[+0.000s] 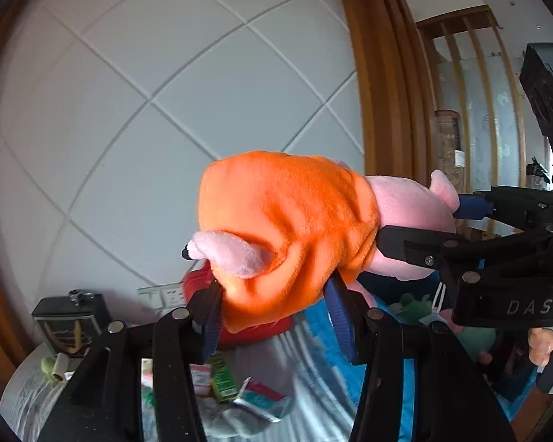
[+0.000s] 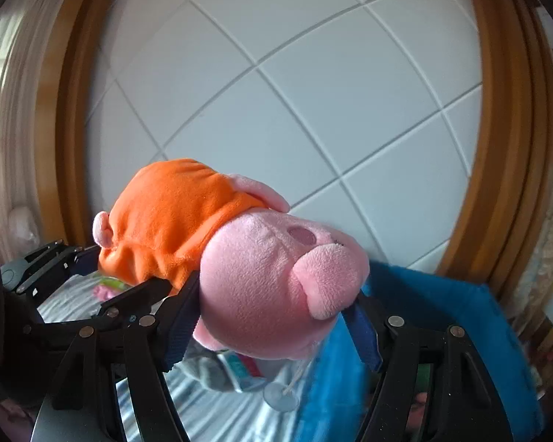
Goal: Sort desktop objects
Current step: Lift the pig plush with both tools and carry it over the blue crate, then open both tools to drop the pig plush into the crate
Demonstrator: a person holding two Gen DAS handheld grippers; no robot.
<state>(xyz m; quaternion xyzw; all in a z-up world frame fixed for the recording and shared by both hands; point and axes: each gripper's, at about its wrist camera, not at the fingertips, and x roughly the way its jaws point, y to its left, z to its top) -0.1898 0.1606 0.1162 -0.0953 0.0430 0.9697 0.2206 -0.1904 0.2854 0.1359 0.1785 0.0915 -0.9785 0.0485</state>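
I have the plush pig (image 1: 405,217) up in the air in front of the white tiled wall (image 1: 166,110), gripped from both ends. My left gripper (image 1: 272,309) is clamped on its orange dress (image 1: 287,228); my right gripper (image 2: 272,328) is clamped on the pink head (image 2: 276,287). Below, small packets (image 1: 225,379) lie on the striped cloth (image 1: 313,386), beside a blue cloth (image 2: 461,316).

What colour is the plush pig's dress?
Orange; the plush pig wears an orange dress, clearest in the left wrist view.
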